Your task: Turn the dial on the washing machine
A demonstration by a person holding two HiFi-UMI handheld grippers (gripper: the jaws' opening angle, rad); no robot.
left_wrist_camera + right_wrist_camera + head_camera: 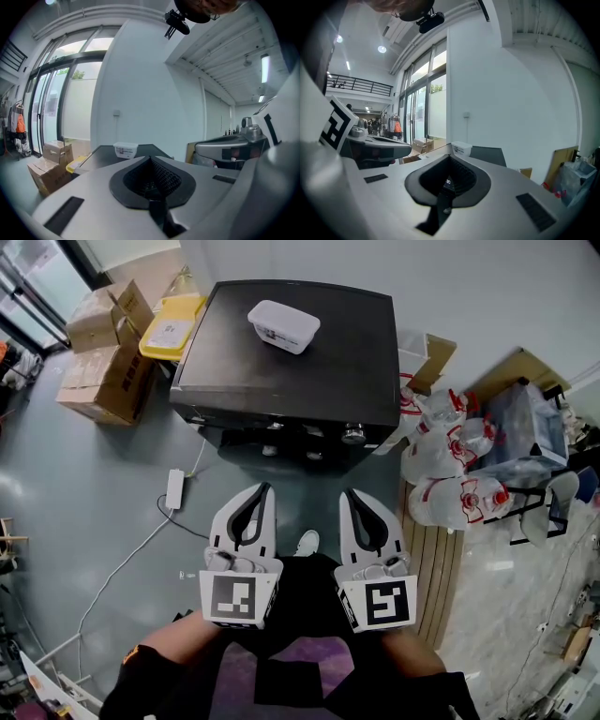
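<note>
The washing machine point(291, 371) is a dark box at the top centre of the head view, and a white lidded tub point(283, 325) rests on its lid. A silver dial point(353, 434) sits on its front panel, right of a row of smaller knobs. My left gripper point(266, 491) and right gripper point(347, 495) are side by side below the machine, pointing at it and a short way from its front. Both are shut with nothing between the jaws. In the left gripper view the left gripper point(150, 157) points over the machine's top point(101, 157) at the tub point(125, 149). In the right gripper view the right gripper point(451, 156) lines up with the tub point(461, 149).
Cardboard boxes point(103, 352) and a yellow bin point(172, 324) stand left of the machine. Filled plastic bags point(450, 460) are piled on the right, beside wooden slats point(433, 559). A white power strip point(174, 488) with its cable lies on the grey floor, front left.
</note>
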